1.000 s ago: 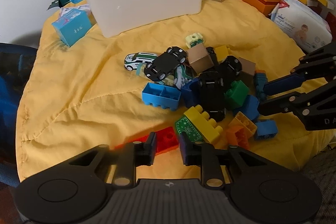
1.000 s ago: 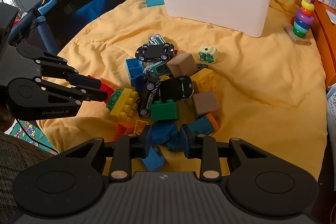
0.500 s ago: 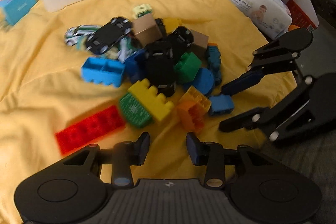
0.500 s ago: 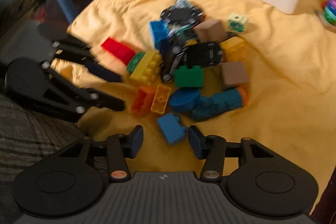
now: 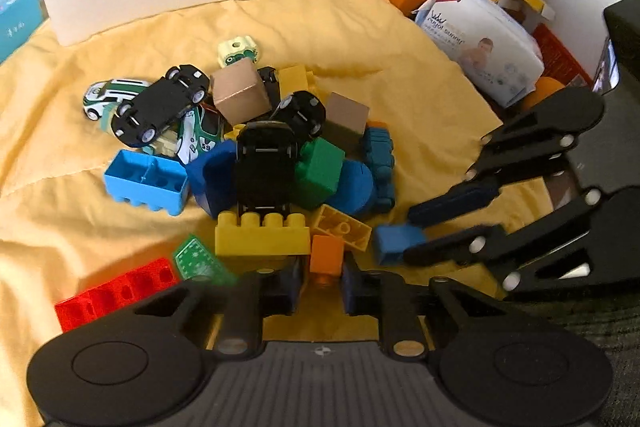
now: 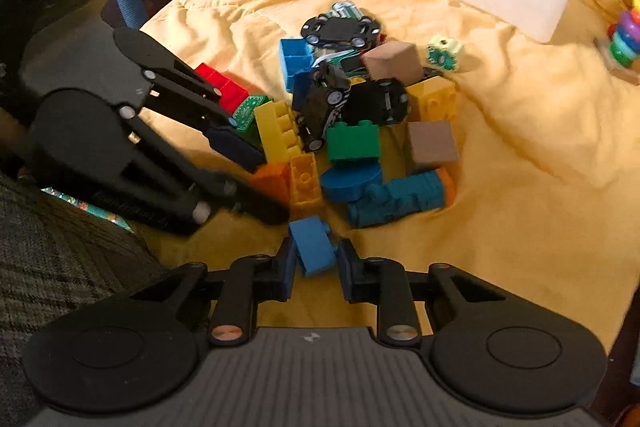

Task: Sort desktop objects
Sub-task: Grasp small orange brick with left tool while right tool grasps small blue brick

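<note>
Both angled steeply down: left hand-held gripper [image 5: 323, 277] closing around the orange brick [image 5: 327, 254], right hand-held gripper [image 6: 314, 261] closing around the small blue brick [image 6: 313, 245] (bottom centre each view).

The white-and-green toy racing car [image 5: 200, 139] lying in the pile bears the number 58 on its side; the white plastic-wrapped pack [image 5: 484, 43] at the cloth's edge shows a red "NEW" corner flag

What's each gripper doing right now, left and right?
Left gripper: jaws closing around the orange block.
Right gripper: jaws closing around the small blue block.
</note>
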Available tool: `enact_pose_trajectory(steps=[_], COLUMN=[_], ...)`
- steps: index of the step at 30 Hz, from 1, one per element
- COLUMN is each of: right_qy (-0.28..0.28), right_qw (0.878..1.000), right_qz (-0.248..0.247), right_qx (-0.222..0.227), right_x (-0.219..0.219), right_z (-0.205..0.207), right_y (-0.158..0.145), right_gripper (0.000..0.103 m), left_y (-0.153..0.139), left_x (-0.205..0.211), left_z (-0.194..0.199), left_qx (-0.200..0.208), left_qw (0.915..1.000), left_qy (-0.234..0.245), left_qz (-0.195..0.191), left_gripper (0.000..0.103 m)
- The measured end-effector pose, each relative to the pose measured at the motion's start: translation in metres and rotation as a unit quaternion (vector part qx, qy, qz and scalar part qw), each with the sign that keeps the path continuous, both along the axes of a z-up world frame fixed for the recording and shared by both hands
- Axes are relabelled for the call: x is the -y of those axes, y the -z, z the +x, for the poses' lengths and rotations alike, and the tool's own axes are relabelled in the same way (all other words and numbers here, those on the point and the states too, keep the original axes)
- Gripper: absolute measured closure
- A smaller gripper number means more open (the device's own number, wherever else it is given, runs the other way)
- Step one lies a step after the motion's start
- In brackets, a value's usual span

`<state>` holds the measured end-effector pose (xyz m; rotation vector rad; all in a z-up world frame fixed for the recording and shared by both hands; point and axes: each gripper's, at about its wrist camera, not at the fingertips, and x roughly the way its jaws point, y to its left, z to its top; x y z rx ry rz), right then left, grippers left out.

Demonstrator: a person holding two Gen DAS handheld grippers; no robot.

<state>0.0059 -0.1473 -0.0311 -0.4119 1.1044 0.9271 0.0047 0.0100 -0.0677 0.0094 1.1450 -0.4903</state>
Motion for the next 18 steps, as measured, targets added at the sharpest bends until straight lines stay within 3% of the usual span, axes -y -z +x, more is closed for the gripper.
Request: enact_pose_trajectory(steps=[4, 8, 10, 14, 18], right_qy=[0.006, 0.004, 0.009, 0.021, 0.04], right_qw=[1.0, 0.998, 0.995, 0.996, 0.991], right_qz=[-0.008, -0.023, -0.026, 0.005, 0.0], right_qx=[0.024, 0.058, 0.097, 0.083, 0.127], right_x=[0.009, 0.003, -0.003, -0.011, -0.017], right_z=[0.002, 0.002, 0.002, 0.019, 0.031], right_y=[-0.005, 0.002, 0.005, 0.007, 0.009], right_gripper=[0.078, 0.078, 0.078, 0.078, 0.078], left_y=[-0.009, -0.006, 0.0, 0.0, 0.001], left_x=[0.006, 0.009, 0.011, 0.014, 0.009], left_z=[-0.007, -0.013, -0.008, 0.023, 0.051], left_qx=[-0.018, -0.036, -0.044, -0.009, 0.007], left_qw=[0.9984, 0.9915, 0.9911, 0.9967, 0.9981], left_qy=[0.029, 0.062, 0.063, 0.033, 0.004], left_qz=[0.046, 0.109, 0.109, 0.073, 0.062], left_gripper=[0.086, 0.086, 0.085, 0.086, 0.086])
